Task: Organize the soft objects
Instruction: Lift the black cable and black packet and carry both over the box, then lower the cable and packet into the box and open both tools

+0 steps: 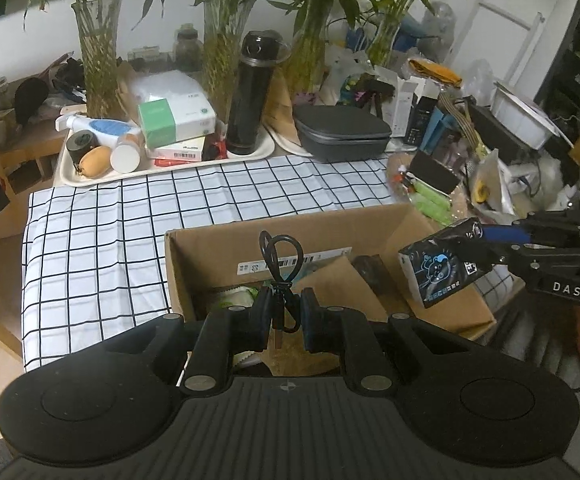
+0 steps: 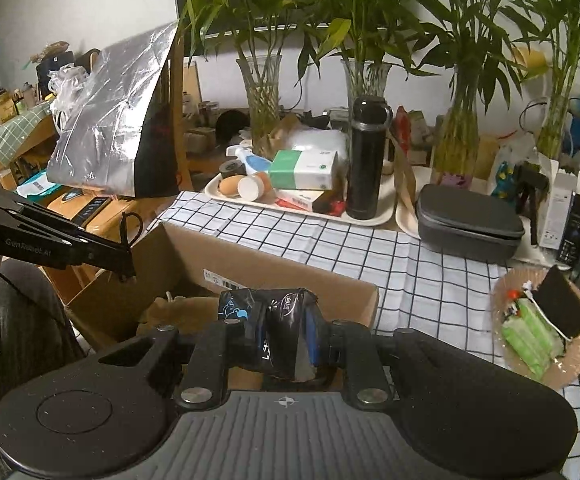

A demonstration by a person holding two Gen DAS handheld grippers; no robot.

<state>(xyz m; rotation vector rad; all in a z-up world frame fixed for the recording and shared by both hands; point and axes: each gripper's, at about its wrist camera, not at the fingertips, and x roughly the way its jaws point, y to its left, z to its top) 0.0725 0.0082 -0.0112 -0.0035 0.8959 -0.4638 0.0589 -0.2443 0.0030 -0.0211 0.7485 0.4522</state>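
An open cardboard box (image 1: 209, 256) stands on the checked cloth, with paper and soft items inside. My left gripper (image 1: 283, 306) hovers over its near side, shut on a coiled black cable (image 1: 277, 254) whose loop sticks up above the pads. Reaching in from the right, my right gripper (image 1: 480, 246) is shut on a black tissue pack (image 1: 434, 272) printed with a blue bear, above the box's right edge. In the right wrist view the tissue pack (image 2: 281, 312) is squeezed between the right gripper (image 2: 285, 322) pads over the box (image 2: 273, 268). At the left, the left gripper (image 2: 127, 268) holds the cable (image 2: 133, 222).
Behind the box lies the checked tablecloth (image 1: 109, 224). A cream tray (image 1: 89, 180) holds a black flask (image 1: 249, 100), tissue boxes and bottles. A grey case (image 1: 342, 136), glass vases with bamboo and clutter line the back. A plate (image 2: 578, 364) with green packs sits right.
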